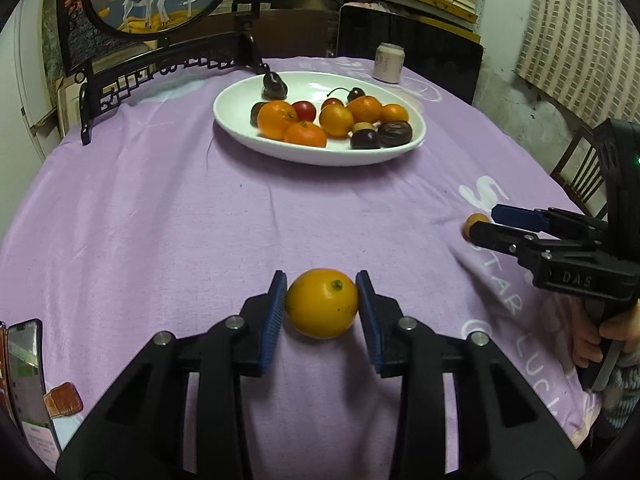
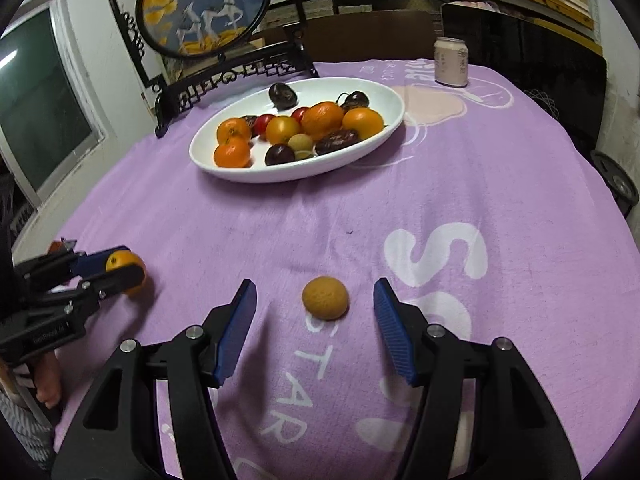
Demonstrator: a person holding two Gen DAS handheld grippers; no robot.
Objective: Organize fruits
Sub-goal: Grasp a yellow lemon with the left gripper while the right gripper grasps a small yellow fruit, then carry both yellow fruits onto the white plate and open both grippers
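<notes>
Fruit feels firm: our left gripper (image 1: pixel 322 306) clamps the orange (image 1: pixel 322 303) mid-sides; our right gripper (image 2: pixel 315 330) stands wide around the small fruit (image 2: pixel 325 297), both short of the plate (image 2: pixel 256 174).

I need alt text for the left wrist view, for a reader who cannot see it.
The left gripper closes its blue pads on a yellow-orange fruit lying on a purple tablecloth. Behind it, a white dish holds oranges, cherries and dark fruits. At right, the right gripper reaches toward a small tan fruit.
</notes>
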